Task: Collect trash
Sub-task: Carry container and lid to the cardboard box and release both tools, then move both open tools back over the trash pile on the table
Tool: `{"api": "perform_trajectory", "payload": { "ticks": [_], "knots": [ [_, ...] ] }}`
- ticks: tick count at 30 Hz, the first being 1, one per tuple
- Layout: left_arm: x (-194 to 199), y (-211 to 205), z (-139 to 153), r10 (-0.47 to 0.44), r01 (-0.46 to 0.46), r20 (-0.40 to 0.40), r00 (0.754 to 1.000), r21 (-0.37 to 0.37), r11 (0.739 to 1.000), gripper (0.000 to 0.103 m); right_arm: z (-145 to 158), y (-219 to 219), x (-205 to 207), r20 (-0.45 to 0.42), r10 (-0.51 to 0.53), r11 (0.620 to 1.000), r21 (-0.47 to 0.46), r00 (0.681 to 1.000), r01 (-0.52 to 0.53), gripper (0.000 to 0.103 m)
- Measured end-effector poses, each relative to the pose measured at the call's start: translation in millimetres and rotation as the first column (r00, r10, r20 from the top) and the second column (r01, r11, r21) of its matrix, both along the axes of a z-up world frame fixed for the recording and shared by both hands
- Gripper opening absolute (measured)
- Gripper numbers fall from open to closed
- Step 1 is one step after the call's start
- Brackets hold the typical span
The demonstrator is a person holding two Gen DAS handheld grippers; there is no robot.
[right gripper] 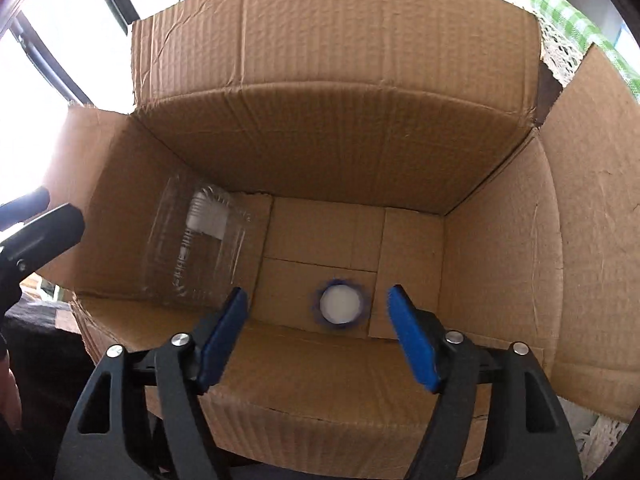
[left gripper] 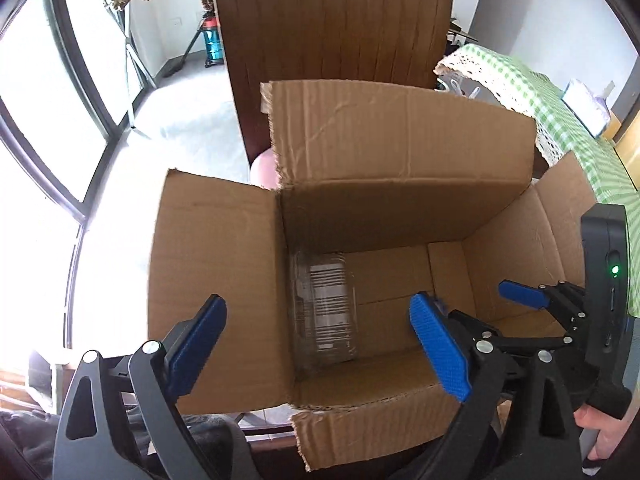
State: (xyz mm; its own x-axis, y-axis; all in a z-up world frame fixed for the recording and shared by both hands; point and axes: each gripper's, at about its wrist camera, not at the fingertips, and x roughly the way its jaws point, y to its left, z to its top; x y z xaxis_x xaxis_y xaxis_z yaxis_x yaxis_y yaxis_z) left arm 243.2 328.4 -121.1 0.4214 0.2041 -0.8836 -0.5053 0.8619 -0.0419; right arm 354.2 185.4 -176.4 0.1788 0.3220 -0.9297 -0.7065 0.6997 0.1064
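Note:
An open cardboard box (left gripper: 404, 200) (right gripper: 332, 144) stands below both grippers. A clear plastic container (left gripper: 324, 308) (right gripper: 200, 248) lies on the box floor at its left side. A small round white piece with a blue rim (right gripper: 340, 302) lies on the floor near the middle. My left gripper (left gripper: 320, 344) is open and empty above the box's near left edge. My right gripper (right gripper: 316, 328) is open and empty above the near wall; it also shows in the left wrist view (left gripper: 512, 300), over the right part of the box.
A brown wooden chair back (left gripper: 332, 32) rises behind the box. A table with a green checked cloth (left gripper: 560, 112) (right gripper: 568, 4) is at the right, a white packet (left gripper: 588, 104) on it. Windows (left gripper: 40, 100) and a drying rack are at the left.

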Motion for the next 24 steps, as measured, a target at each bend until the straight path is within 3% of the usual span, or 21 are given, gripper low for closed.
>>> {"api": "perform_trajectory", "payload": {
  "ticks": [8, 19, 22, 24],
  "knots": [
    [-10.7, 5.8, 19.8, 0.016, -0.016, 0.041, 0.999, 0.014, 1.0, 0.094, 44.3, -4.4, -5.1, 0.097, -0.014, 0.998, 0.062, 0.995, 0.008, 0.074],
    [-29.7, 10.2, 34.8, 0.055, -0.057, 0.109, 0.992, 0.016, 0.998, 0.095, 79.7, -18.0, -9.2, 0.182, -0.095, 0.99, 0.121, 0.979, 0.073, 0.074],
    [-33.7, 4.8, 48.2, 0.05, -0.059, 0.166, 0.985, 0.053, 0.997, 0.095, 97.6, -28.2, -14.3, 0.231, -0.129, 0.981, 0.174, 0.964, 0.09, 0.074],
    [-38.3, -3.4, 61.3, 0.026, -0.051, 0.231, 0.973, 0.102, 0.993, 0.095, 114.0, -37.1, -20.6, 0.294, -0.153, 0.97, 0.225, 0.943, 0.088, 0.08]
  ]
}}
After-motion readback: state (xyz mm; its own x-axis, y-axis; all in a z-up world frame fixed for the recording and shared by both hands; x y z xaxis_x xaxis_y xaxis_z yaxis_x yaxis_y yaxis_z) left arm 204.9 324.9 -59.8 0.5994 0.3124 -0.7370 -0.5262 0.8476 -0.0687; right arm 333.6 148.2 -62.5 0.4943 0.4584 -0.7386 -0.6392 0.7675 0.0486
